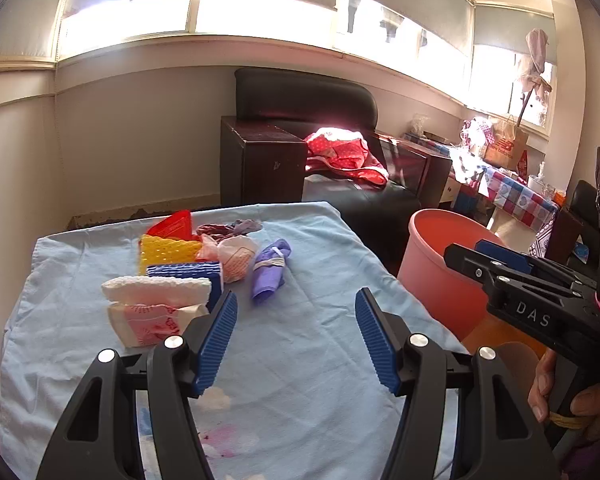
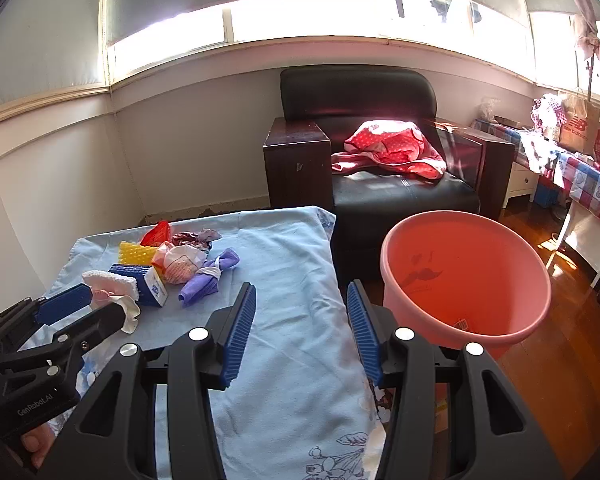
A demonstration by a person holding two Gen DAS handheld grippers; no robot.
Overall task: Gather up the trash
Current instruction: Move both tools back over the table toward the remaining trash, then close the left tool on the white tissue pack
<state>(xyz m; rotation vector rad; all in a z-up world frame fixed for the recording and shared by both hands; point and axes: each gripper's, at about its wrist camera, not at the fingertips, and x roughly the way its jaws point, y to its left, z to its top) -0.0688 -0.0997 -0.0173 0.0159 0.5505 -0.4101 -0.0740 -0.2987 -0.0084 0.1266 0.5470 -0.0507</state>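
We see the right gripper [image 2: 302, 320] over a blue cloth [image 2: 292, 264], jaws apart with nothing between them. The left gripper [image 2: 80, 308] enters at lower left, its tips near a white pack [image 2: 108, 282]. Trash clusters at the cloth's far left: a purple wad [image 2: 204, 280], yellow mesh [image 2: 136, 255], red wrapper [image 2: 157, 234]. A pink bin [image 2: 466, 280] stands to the right, beside the cloth.

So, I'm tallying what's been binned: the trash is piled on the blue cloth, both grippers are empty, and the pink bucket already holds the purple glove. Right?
Not quite. The purple glove lies on the blue cloth with the other trash; the pink bucket holds no glove, as the right wrist view shows. Both the left gripper and right gripper are empty.
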